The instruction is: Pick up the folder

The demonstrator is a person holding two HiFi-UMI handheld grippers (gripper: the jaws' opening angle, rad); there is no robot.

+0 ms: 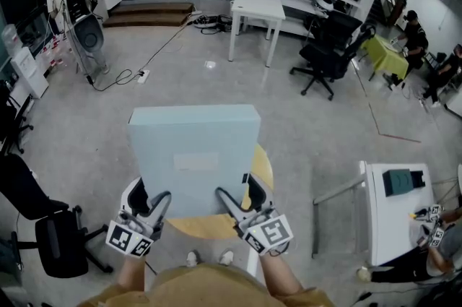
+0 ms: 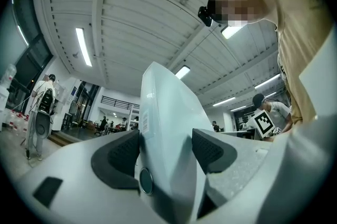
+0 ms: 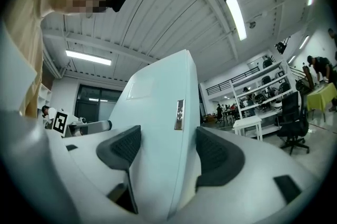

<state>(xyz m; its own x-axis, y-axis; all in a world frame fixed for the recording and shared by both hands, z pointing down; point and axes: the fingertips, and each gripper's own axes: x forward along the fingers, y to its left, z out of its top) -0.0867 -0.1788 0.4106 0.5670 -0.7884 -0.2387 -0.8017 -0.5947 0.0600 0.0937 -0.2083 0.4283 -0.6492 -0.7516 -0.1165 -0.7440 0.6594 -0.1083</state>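
Tongs in both my hands, left [image 1: 150,201] and right [image 1: 237,193], are clamped on the near edge of one pale blue folder [image 1: 195,150], one near each corner. The folder is over one round wooden desk [image 1: 209,227], broad face up, far edge pointing away from me. I cannot tell its long axis. To the right stands one white desk [image 1: 393,215], to the left one black chair [image 1: 54,244].

Pale blue folder [image 1: 195,154] (yellow tabletop [image 1: 261,167])
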